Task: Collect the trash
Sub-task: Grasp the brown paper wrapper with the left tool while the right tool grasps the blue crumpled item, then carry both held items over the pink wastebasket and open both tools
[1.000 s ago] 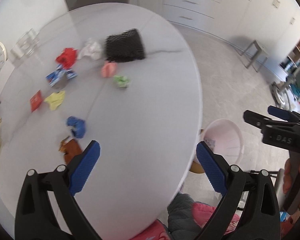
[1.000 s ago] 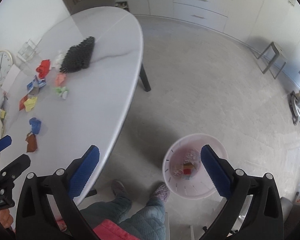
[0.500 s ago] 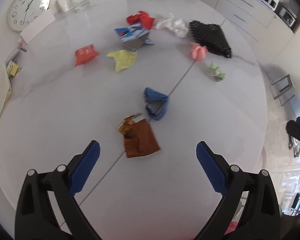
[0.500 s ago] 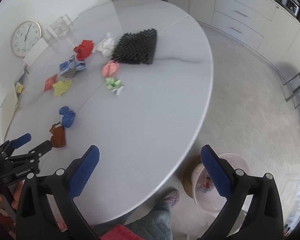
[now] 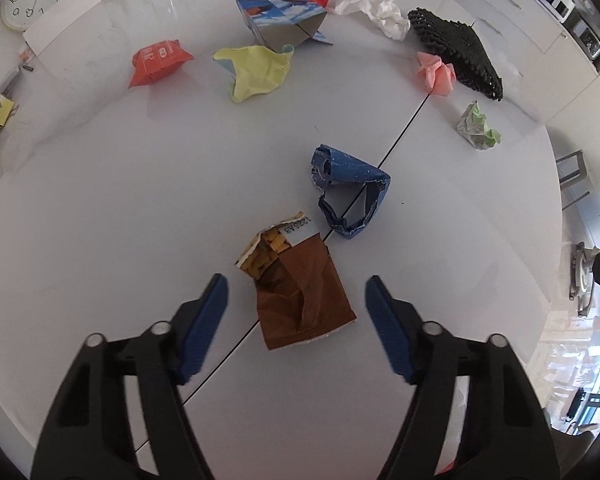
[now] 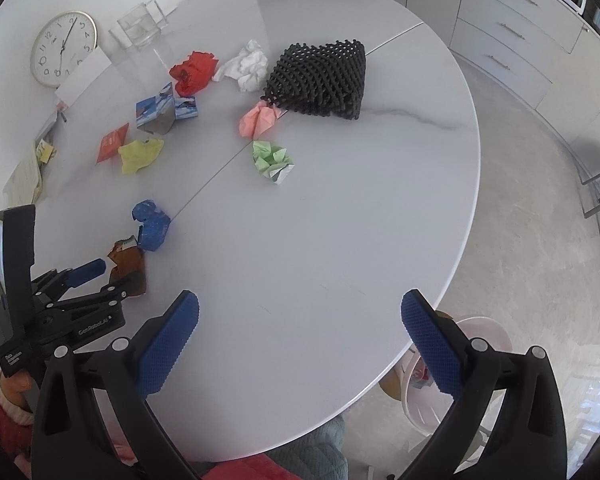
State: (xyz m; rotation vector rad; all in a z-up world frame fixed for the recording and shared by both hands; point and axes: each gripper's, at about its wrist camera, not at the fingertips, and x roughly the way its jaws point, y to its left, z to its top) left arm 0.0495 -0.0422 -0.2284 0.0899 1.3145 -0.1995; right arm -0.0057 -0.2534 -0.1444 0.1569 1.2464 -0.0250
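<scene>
Round white marble-look table (image 6: 340, 240) with a seam across it, pale tiled floor and white drawer units behind. Litter scattered over the far half: crumpled red paper (image 6: 192, 72), white tissue wad (image 6: 246, 65), pink paper ball (image 6: 258, 120), green-and-white paper ball (image 6: 274, 162), yellow crumpled paper (image 5: 256, 72), orange-red sachet (image 5: 158, 60), blue printed carton (image 5: 284, 20), black mesh mat (image 6: 320, 78).

My left gripper (image 5: 296, 300) points steeply down at the table. Its blue-padded jaws are closing, roughly half open, straddling the torn brown snack wrapper (image 5: 300, 300), which lies flat on the seam. Pads (image 5: 204, 320) stand clear of the wrapper on both sides; no contact that I can see. Crumpled blue paper scrap (image 5: 348, 196) sits just beyond it.

My right gripper (image 6: 300, 340) hangs above bare tabletop near the edge, jaws spread wide, holding nothing. Pale pink bin (image 6: 428, 396) on the floor, partly hidden under the table rim.
</scene>
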